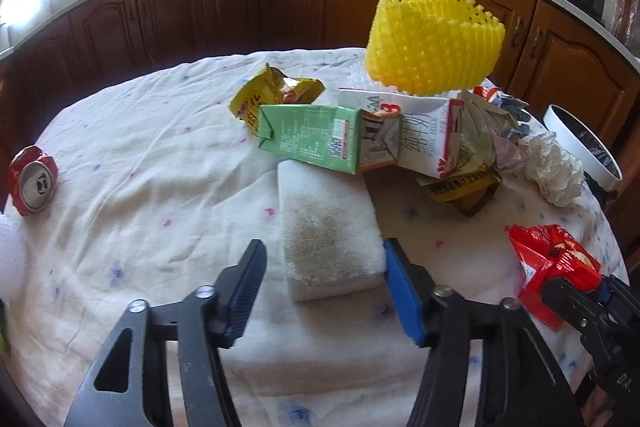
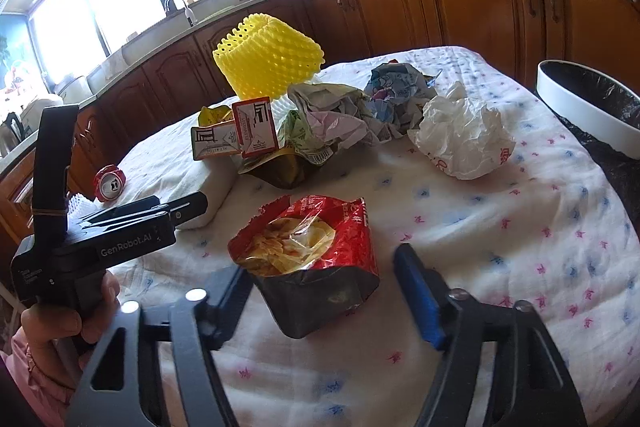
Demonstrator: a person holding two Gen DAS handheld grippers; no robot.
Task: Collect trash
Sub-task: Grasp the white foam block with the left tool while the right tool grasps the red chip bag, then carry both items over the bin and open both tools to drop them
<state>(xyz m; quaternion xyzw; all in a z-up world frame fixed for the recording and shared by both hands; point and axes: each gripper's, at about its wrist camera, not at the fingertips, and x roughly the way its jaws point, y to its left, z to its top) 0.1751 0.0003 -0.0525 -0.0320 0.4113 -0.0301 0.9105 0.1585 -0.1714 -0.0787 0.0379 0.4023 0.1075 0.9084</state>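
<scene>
- Reaching low over the near edge of the desk (image 1: 140, 155), the left tool (image 1: 324, 291) pointed toward the heap of trash, its black and blue fingers spread wide apart.
- Between those fingers lay a white foam block (image 1: 328, 227) with a grey-stained top; the blue finger (image 1: 402, 293) sat just beside the block's right edge, the black one stood off to its left, and neither clamped it.
- From the right wrist view, the person's hand (image 2: 60, 315) gripped the left tool's handle from below, with the tool held roughly level over the cloth.
- The right tool (image 2: 324, 291) was also open, held low at the desk's near edge and aimed at a red snack bag (image 2: 312, 259) lying between its fingers; whether the dark finger touched the bag's left side I could not tell.
- Behind the foam block, a green carton (image 1: 312, 139) leaned against a white milk carton (image 1: 424, 135), with a yellow wrapper (image 1: 276, 95) just behind them.
- A yellow foam net sleeve (image 1: 432, 39) stood atop the pile.
- Crumpled white paper (image 2: 464, 139) lay near a white-rimmed bin (image 2: 580, 115) with a black liner at the right edge of the desk.
- A crushed red can (image 1: 34, 183) sat well apart on the far left.
</scene>
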